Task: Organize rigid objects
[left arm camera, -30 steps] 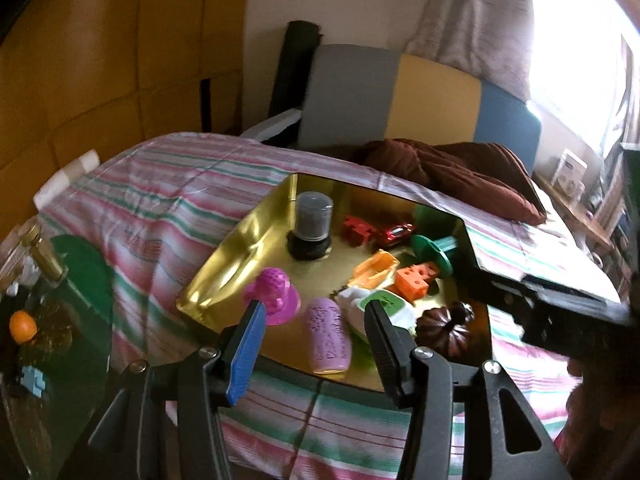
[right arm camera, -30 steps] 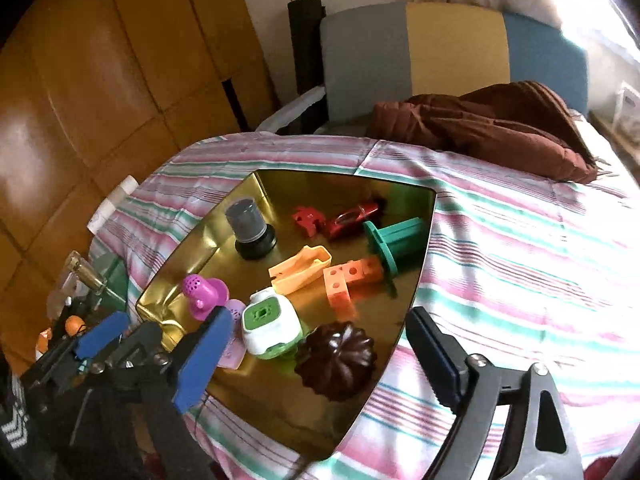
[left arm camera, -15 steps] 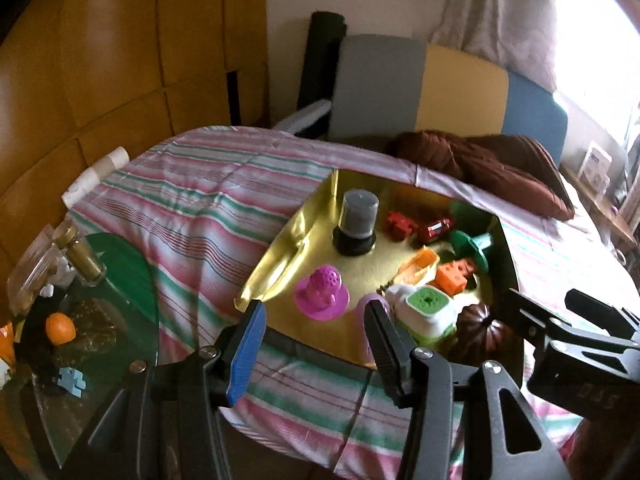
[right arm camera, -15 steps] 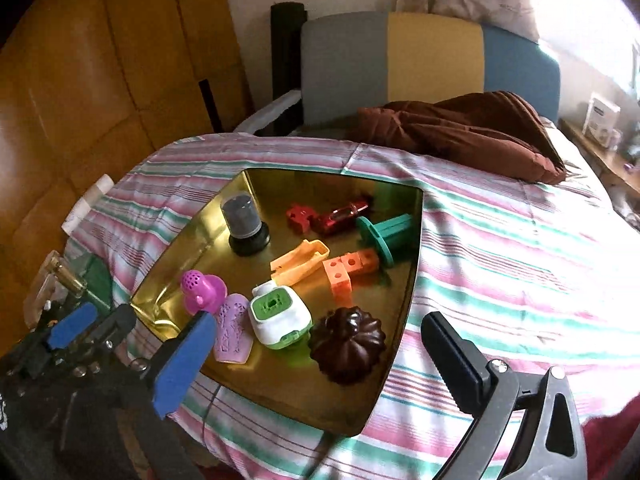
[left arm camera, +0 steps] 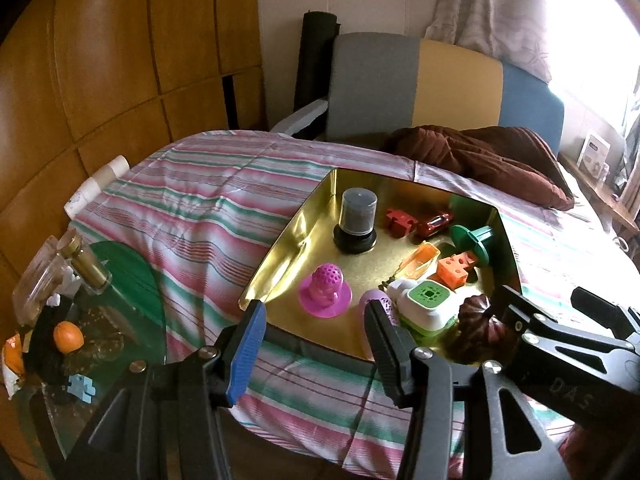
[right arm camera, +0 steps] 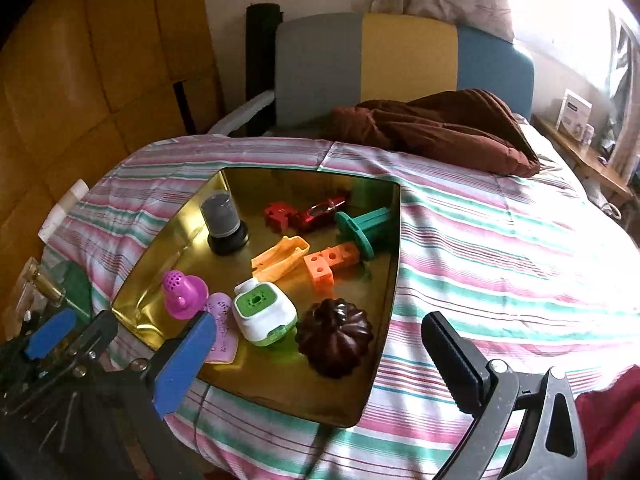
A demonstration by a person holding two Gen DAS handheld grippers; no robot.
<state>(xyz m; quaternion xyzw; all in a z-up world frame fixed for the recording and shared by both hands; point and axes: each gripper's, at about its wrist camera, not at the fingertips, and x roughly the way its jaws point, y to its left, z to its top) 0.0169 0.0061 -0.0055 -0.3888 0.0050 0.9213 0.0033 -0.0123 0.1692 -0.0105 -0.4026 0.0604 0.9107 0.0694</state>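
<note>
Right claw [right arm camera: 320, 364]: spread wider than a second ago, empty, pulled back from the dark brown fluted mould [right arm camera: 335, 337].
Left claw [left arm camera: 316, 344]: half-spread, empty, unchanged.
Mould: inside shiny gold tray [right arm camera: 280, 390], near corner.

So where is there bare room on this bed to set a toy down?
The striped bedspread right of the gold tray, up to the brown blanket, is bare. So is the stretch left of the tray. Inside, the near end is crowded.

Tray [right arm camera: 384, 364] on the bed [right arm camera: 500, 264]; inside, jar [right arm camera: 222, 220] far left, toy car [right arm camera: 320, 212] behind, mould [right arm camera: 334, 336] nearest, blocks [right arm camera: 324, 266] between; blanket [right arm camera: 436, 132] beyond.
</note>
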